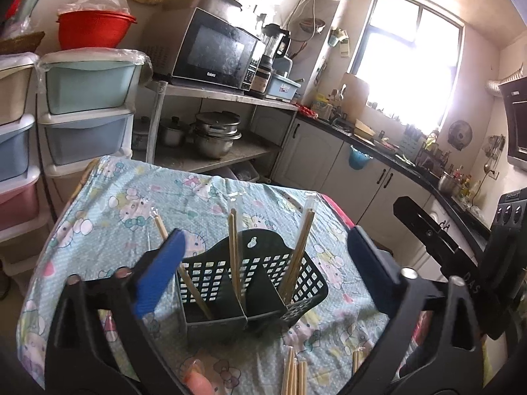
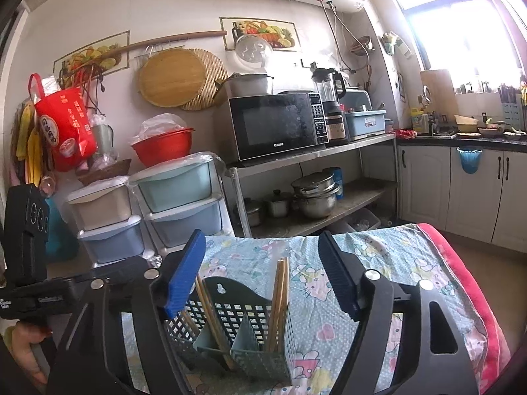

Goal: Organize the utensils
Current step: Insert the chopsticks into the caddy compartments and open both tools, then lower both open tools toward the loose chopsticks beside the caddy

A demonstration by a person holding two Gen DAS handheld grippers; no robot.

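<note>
A dark green slotted utensil holder [image 1: 253,293] with three compartments stands on the Hello Kitty cloth [image 1: 131,210]. Wrapped wooden chopsticks [image 1: 234,256] stand in each compartment. More wrapped chopsticks [image 1: 294,373] lie on the cloth near the front edge. My left gripper [image 1: 263,273] is open and empty, its blue pads on either side of the holder, above it. In the right wrist view the holder [image 2: 245,335] sits between the pads of my right gripper [image 2: 262,276], which is open and empty. Chopsticks [image 2: 280,299] stand in it.
Stacked plastic drawers [image 2: 178,204] stand behind the table at the left. A metal shelf [image 2: 329,151] holds a microwave [image 2: 276,125] and pots [image 2: 316,194]. Cabinets and a cluttered counter [image 1: 378,144] run along the right under the window.
</note>
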